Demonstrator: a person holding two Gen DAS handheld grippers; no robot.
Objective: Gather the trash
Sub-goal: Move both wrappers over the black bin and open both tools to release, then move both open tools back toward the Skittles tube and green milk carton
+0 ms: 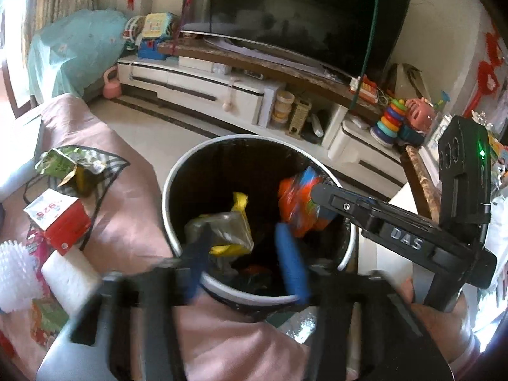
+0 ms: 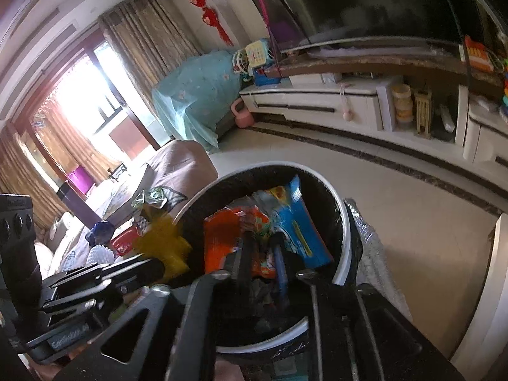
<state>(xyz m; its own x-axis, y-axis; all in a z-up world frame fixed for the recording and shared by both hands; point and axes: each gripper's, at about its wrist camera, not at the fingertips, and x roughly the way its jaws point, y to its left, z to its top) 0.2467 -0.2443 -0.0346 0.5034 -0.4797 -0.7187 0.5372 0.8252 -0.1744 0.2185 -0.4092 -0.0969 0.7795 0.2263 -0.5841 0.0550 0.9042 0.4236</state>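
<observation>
A round white-rimmed trash bin [image 1: 177, 171] with a black liner stands on the floor beside the pink sofa. My left gripper [image 1: 244, 247] hovers over the bin with its blue fingers [image 1: 290, 266] apart; a yellow and clear wrapper [image 1: 222, 228] lies in the gap between them, over the bin. My right gripper [image 2: 263, 250] reaches over the bin [image 2: 344, 222] and is shut on an orange and blue snack wrapper [image 2: 254, 231]. That wrapper also shows in the left wrist view [image 1: 301, 203].
On the pink sofa [image 1: 127, 209] lie a green carton [image 1: 62, 166], a red and white box [image 1: 58, 219], a white block [image 1: 68, 274] and a white spiky brush [image 1: 12, 273]. A white TV cabinet [image 1: 203, 85] with toys stands behind the bin.
</observation>
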